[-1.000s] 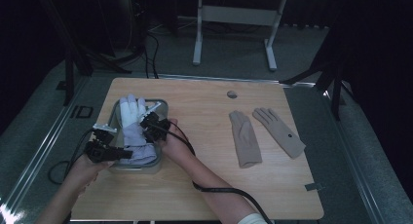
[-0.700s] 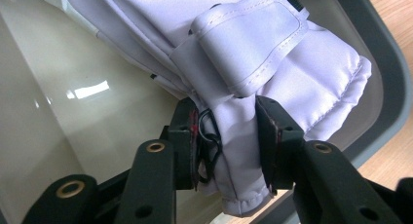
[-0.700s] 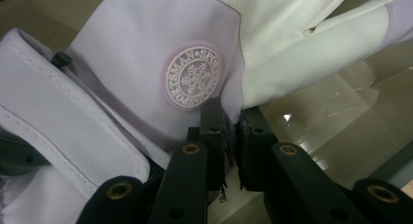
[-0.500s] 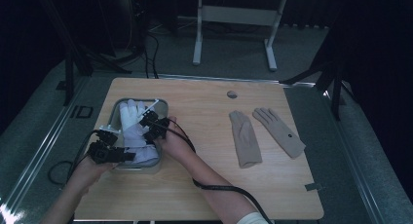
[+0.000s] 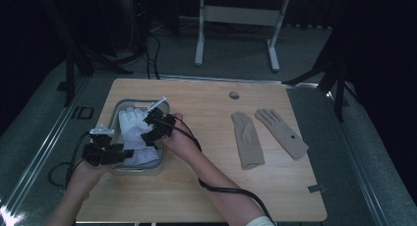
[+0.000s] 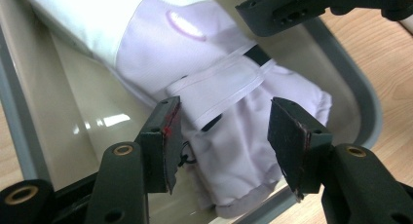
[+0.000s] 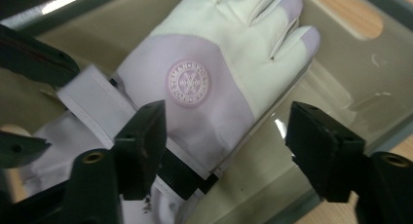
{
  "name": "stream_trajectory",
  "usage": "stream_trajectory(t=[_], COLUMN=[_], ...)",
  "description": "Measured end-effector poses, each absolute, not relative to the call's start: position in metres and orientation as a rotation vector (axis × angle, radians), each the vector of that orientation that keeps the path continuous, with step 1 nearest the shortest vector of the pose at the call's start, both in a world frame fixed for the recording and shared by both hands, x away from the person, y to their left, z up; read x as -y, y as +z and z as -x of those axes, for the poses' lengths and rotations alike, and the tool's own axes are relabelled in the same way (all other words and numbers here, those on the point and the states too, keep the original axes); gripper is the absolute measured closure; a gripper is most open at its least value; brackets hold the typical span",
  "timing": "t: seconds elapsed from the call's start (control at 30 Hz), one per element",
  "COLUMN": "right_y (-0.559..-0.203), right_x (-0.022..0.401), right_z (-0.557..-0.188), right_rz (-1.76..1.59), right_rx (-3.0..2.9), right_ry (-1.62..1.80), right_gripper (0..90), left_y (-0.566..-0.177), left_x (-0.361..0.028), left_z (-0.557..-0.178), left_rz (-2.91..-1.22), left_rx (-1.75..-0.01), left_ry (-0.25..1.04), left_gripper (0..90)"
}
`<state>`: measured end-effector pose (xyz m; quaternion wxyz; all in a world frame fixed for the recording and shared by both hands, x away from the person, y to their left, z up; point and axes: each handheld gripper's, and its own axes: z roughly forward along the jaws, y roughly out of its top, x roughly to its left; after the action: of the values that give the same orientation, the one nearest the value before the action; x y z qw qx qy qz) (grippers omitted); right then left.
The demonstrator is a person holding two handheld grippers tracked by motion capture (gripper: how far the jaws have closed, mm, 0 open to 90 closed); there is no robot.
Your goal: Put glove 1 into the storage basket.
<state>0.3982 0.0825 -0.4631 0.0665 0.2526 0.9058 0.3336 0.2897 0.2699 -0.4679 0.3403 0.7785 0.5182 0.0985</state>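
Nearest the person, the left hand-held gripper [image 5: 129, 155] hangs over the near end of the grey tray [image 5: 116, 111]. In the left gripper view its jaws have just been opening and stand apart; the cuff of the white glove [image 6: 229, 87] lies between and below them, and neither pad presses on the cloth.

Just beyond, the right hand-held gripper [image 5: 147, 128] sits over the middle of the same tray. In the right gripper view its jaws have likewise just been opening and now stand wide, over the wrist strap of the white glove [image 7: 195, 83], with nothing clamped. The glove lies flat inside the tray, round emblem up, fingers toward the far end and cuff toward the person.

Farther right on the table [image 5: 206, 186], well apart from the tray, lie two beige gloves [image 5: 247, 140] side by side, untouched. A small grey disc [image 5: 234, 95] is set in the table top near the far edge. Beyond the table stands a pale metal frame [image 5: 236, 19] on the floor.

Judgement: the step in hand is the release of the white glove into the tray; it appears deposited. The next move would call for both grippers to lift clear without snagging the strap or cuff, then cross to the beige gloves, where a low, square approach on thin flat cloth will be needed.
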Motion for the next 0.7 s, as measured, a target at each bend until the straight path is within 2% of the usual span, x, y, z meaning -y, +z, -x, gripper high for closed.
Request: stream_trajectory(t=[0.03, 0.1, 0.7], right_y=[-0.463, -0.459, -0.450], right_x=[-0.082, -0.078, -0.052], right_z=[-0.398, -0.398, -0.395], right_rz=[-0.762, -0.756, -0.759], right_rx=[-2.731, -2.737, -2.727], right_ry=[1.006, 1.034, 1.112], right_gripper=[28.8, 21.0, 18.9], left_y=[-0.468, -0.465, -0.453], left_x=[-0.270, -0.266, -0.264], left_z=[-0.290, -0.289, -0.279], left_rz=[-2.026, -2.030, -1.982], left_rx=[-1.349, -1.335, -1.297], left_ry=[0.256, 0.269, 0.310], left_gripper=[46.9, 46.9, 46.8])
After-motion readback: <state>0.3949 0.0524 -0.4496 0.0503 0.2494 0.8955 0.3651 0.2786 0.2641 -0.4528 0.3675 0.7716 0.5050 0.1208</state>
